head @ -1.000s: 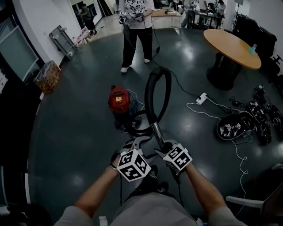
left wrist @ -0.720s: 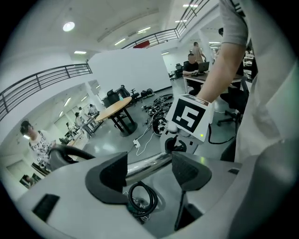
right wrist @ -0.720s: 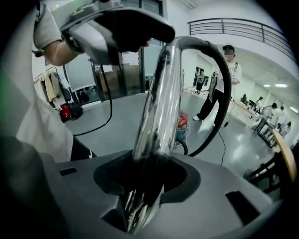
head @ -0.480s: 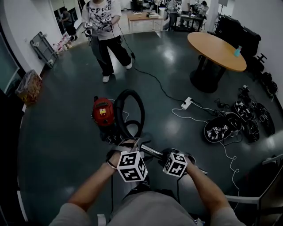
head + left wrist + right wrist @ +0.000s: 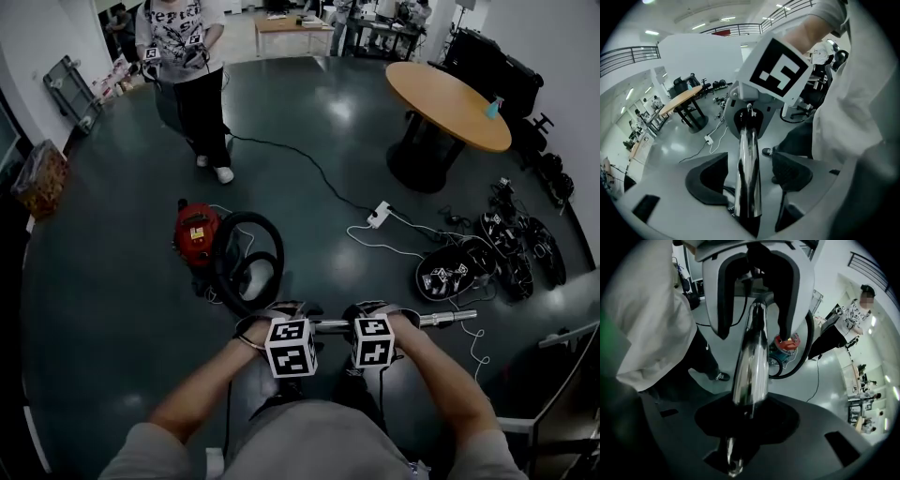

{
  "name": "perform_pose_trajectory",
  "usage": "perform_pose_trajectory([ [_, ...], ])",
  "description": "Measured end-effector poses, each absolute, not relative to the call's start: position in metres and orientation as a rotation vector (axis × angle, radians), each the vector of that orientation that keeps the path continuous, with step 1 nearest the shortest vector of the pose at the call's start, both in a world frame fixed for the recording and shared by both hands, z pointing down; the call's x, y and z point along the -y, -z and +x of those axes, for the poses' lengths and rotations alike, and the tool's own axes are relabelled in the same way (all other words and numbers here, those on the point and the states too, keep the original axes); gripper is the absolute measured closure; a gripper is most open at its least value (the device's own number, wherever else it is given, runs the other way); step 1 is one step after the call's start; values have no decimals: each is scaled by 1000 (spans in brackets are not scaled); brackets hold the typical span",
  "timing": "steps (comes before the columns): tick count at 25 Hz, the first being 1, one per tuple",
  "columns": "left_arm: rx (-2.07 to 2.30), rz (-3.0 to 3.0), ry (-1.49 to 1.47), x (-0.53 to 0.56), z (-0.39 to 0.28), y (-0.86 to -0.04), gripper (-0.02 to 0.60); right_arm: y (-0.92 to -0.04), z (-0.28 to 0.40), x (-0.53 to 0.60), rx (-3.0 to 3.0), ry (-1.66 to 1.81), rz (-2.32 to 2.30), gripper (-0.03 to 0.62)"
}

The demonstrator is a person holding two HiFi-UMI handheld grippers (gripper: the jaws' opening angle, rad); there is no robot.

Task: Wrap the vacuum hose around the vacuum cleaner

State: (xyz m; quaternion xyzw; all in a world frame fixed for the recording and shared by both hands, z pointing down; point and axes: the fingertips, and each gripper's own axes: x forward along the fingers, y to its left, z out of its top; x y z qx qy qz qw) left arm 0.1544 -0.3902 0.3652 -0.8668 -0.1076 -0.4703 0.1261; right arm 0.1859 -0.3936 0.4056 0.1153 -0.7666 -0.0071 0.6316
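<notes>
Though near upright a second ago, now lies level in the head view: metal tube (image 5: pixel 441 320), passing under the left gripper (image 5: pixel 281 311) and the right gripper (image 5: pixel 371 309), free end poking out past the right one. Grippers side by side and close together, marker cubes up. On the floor (image 5: pixel 112 309) beyond the left gripper: black hose (image 5: pixel 223 272) in one big loop, lower than before, now standing just beside the red vacuum cleaner (image 5: pixel 195 234) and seemingly touching at the foot. Reads as the wind-up to a wrap: loop brought to the vacuum cleaner, no turn around it yet. Hose thick, smooth-looking, holding its curve. Vacuum cleaner squat and round. Floor dark and glossy.

Left gripper view. Jaws wide apart, straddling the metal tube (image 5: pixel 749 150) lengthwise. Sliver of floor visible either side between pads (image 5: pixel 710 180) and chrome, so no clamp seen. Looks more like a cradle than a grip. Tube round, polished, mirror-bright, likely slippery. Pads matte black, rubbery-looking, fine grid texture on one. Right gripper's cube dead ahead along the tube.

Right gripper view. Jaws just been closing, now snug on the metal tube (image 5: pixel 751 362), black pads against it on both sides, no gap showing. Main hold judged to be here. Past the fingertips, along the tube: left gripper, then an arc of hose (image 5: pixel 809 341) with the vacuum cleaner (image 5: pixel 787 343) inside the curve.
</notes>
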Motion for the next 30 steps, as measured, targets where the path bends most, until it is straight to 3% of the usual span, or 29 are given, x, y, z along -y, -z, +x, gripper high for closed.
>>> perform_pose_trajectory([
  [7, 226, -2612, 1502, 406, 195, -405, 282, -391, 219, 417, 1710, 170, 106, 454],
  [8, 192, -2631, 1515, 408, 201, -410, 311, -391, 225, 417, 1713, 180, 86, 454],
  [9, 156, -2647, 1519, 411, 207, -413, 402, -391, 232, 419, 1719, 187, 68, 454],
  [11, 90, -2665, 1519, 417, 222, -414, 437, -391, 247, 423, 1741, 186, 37, 454],
  [19, -124, -2732, 1599, 436, 277, -415, 440, -387, 297, 450, 1857, 391, 8, 448],
  [22, -201, -2743, 1637, 439, 287, -416, 440, -385, 311, 461, 1881, 461, 78, 373],
  [30, -445, -2816, 1678, 456, 305, -423, 440, -351, 338, 482, 1994, 491, 112, 324],
])
